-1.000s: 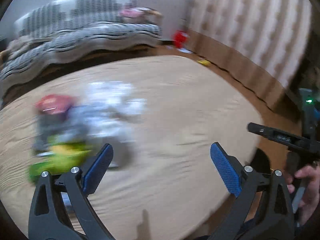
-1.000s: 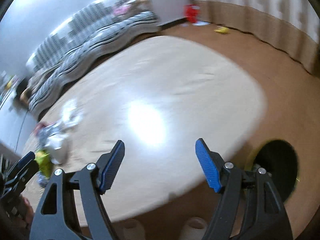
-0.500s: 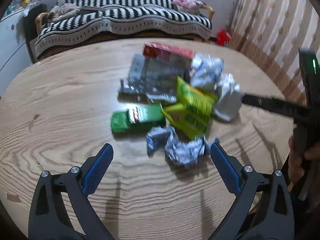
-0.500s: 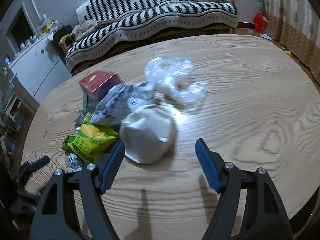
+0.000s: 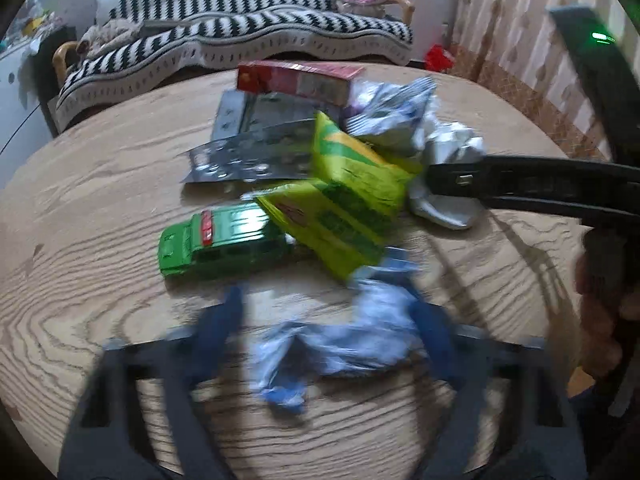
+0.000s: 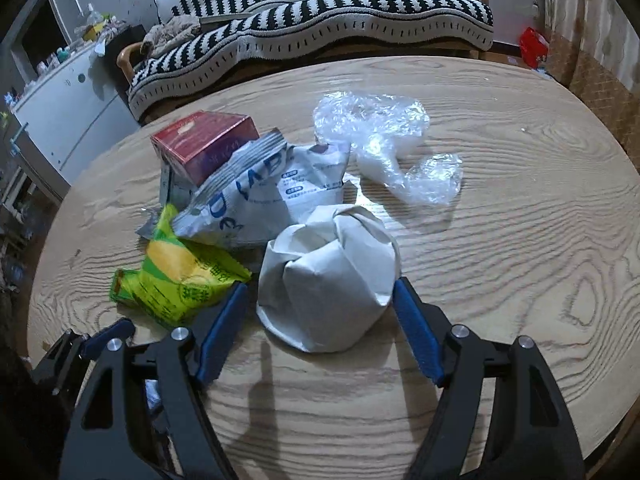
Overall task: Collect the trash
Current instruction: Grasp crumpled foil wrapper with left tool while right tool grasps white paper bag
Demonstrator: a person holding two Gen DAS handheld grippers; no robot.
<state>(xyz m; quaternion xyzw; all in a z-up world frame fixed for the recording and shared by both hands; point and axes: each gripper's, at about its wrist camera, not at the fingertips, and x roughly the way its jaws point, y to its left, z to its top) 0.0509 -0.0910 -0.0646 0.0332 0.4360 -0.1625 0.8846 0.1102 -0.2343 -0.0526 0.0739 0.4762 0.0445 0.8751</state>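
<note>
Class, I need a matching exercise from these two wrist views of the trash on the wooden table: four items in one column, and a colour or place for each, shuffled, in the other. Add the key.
Items
1. small box
2. toy car
3. clear plastic bag
4. crumpled white paper ball

Descriptions
A. between the open right gripper's fingers
B. green
C. red
D. see-through, at the far side of the pile

Pairs: 1-C, 2-B, 3-D, 4-A

Two handheld grippers share one build: the right gripper [image 6: 318, 312] has black triangular-cutout arms, silver pivot screws and ribbed blue finger pads [image 6: 416, 334]. The left gripper [image 5: 332, 320], motion-blurred, shows the same black frame and blue pads. Bare skin of the person's right hand [image 5: 600, 312] shows beneath a black housing bearing a green light.
</note>
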